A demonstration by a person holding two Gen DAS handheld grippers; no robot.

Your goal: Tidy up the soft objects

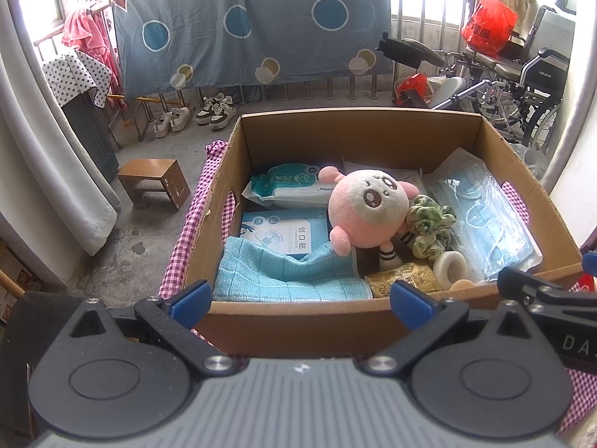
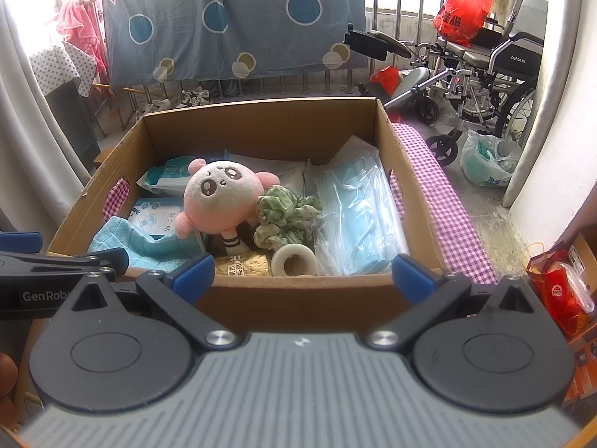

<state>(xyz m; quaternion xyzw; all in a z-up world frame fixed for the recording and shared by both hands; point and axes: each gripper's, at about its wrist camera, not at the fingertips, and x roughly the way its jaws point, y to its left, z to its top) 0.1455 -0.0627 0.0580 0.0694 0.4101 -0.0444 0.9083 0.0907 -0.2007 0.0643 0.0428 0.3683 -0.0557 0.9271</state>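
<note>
Plush doll (image 1: 367,205), head up in cardboard box (image 1: 298,321), lies ahead between left gripper (image 1: 300,300) and right gripper (image 2: 302,274), both spread, empty.

Left wrist view sits low behind the left claw (image 1: 298,300), facing forward and slightly down into the cardboard box (image 1: 298,321) from just outside its near wall. Right wrist view sits likewise behind the right claw (image 2: 300,274), close to the same near wall, offset to the right. Both views share the box interior, the pink plush toy (image 1: 367,205) (image 2: 220,194), and the hanging blue sheet (image 1: 253,22) (image 2: 231,18) beyond.
</note>
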